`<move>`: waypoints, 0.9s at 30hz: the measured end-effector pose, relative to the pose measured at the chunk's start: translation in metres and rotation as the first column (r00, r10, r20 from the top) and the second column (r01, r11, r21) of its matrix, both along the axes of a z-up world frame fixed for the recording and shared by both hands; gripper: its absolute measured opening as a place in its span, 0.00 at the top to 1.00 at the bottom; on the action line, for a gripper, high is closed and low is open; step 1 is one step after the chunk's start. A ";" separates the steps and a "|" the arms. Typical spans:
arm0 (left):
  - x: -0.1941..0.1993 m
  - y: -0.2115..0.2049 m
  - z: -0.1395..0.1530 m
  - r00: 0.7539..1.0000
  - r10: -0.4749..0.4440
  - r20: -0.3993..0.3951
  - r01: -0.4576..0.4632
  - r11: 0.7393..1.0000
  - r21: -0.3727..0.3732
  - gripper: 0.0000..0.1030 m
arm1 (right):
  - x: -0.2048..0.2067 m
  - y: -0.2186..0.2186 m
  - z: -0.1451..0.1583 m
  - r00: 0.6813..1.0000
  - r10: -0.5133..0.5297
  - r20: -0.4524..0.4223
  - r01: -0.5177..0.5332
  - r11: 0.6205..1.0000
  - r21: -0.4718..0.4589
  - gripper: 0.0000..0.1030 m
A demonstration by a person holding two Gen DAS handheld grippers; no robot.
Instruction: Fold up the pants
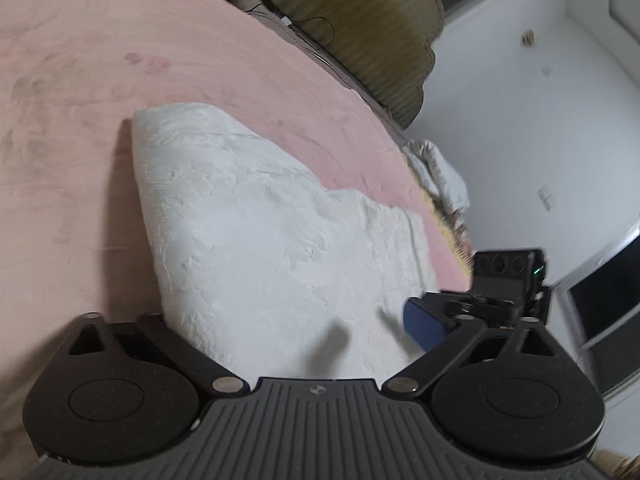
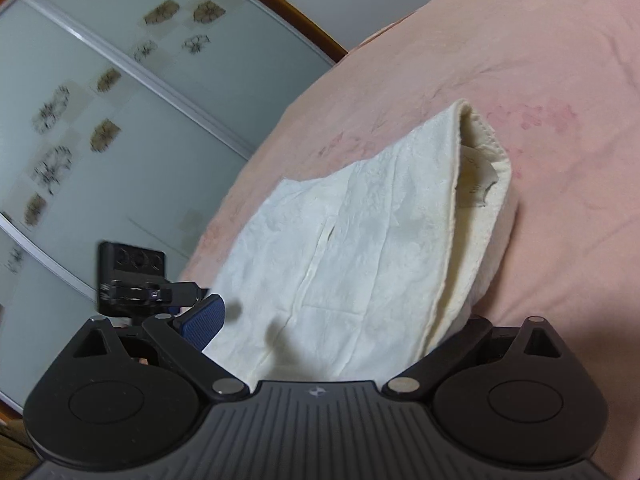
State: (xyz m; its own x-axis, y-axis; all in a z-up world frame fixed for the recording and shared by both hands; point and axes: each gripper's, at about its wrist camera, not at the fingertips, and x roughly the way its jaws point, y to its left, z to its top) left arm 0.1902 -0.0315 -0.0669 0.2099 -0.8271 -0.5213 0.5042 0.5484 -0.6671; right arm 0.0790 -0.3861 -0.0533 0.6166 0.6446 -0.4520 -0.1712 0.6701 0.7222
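The white pants (image 1: 256, 232) lie folded on the pink bed (image 1: 80, 100), with their near edge lifted up into my left gripper (image 1: 316, 344). The left jaws are hidden under the cloth. In the right wrist view the pants (image 2: 360, 248) rise the same way into my right gripper (image 2: 320, 344), with the waistband and label (image 2: 476, 184) at the far right. Each view shows the other gripper's blue pad (image 1: 428, 324) (image 2: 202, 320) at the cloth's near edge. Both grippers appear shut on the pants' edge.
An olive ribbed cushion (image 1: 360, 28) lies at the bed's far edge, with crumpled white cloth (image 1: 440, 168) beside it. A white wall (image 1: 540, 120) stands to the right. Frosted sliding wardrobe doors with flower patterns (image 2: 120, 120) stand left of the bed.
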 end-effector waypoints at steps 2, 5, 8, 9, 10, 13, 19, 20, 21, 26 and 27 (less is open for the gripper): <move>-0.006 0.002 0.001 0.998 0.033 0.045 -0.036 0.997 0.070 0.51 | -0.006 0.001 0.001 0.999 -0.032 -0.013 0.031 0.998 -0.057 0.38; -0.009 0.014 0.003 0.997 0.065 0.050 -0.067 0.997 0.041 0.72 | -0.016 -0.002 0.000 0.997 -0.070 -0.018 0.069 0.996 -0.064 0.62; -0.024 0.008 0.019 0.983 0.065 0.172 -0.082 0.992 0.092 0.76 | -0.021 0.006 0.011 0.996 -0.087 0.018 0.089 0.990 -0.105 0.71; -0.030 0.005 0.026 0.974 0.061 0.220 -0.087 0.990 0.110 0.77 | -0.021 0.010 0.018 0.995 -0.088 0.042 0.092 0.988 -0.127 0.74; -0.032 0.003 0.032 0.966 0.060 0.252 -0.091 0.989 0.117 0.78 | -0.019 0.014 0.026 0.994 -0.085 0.065 0.094 0.985 -0.147 0.75; -0.024 0.008 0.049 0.949 0.084 0.303 -0.118 0.988 0.096 0.78 | -0.011 0.028 0.050 0.984 -0.043 0.174 0.086 0.965 -0.247 0.75; 0.032 0.015 0.071 0.912 0.149 0.382 -0.211 0.969 0.127 0.78 | 0.056 0.031 0.069 0.970 -0.017 0.244 0.083 0.961 -0.265 0.76; 0.043 0.015 0.071 0.908 0.154 0.391 -0.225 0.964 0.142 0.78 | 0.074 0.034 0.069 0.969 -0.018 0.246 0.087 0.958 -0.275 0.76; 0.057 0.012 0.071 0.904 0.162 0.396 -0.242 0.957 0.159 0.77 | 0.090 0.035 0.067 0.970 -0.026 0.244 0.095 0.957 -0.276 0.76; 0.105 0.013 0.047 0.924 0.208 0.322 -0.290 0.928 0.234 0.71 | 0.151 0.033 0.035 0.983 -0.074 0.168 0.113 0.964 -0.240 0.72; 0.110 0.015 0.040 0.927 0.219 0.304 -0.301 0.919 0.253 0.67 | 0.159 0.035 0.027 0.987 -0.089 0.133 0.121 0.958 -0.259 0.71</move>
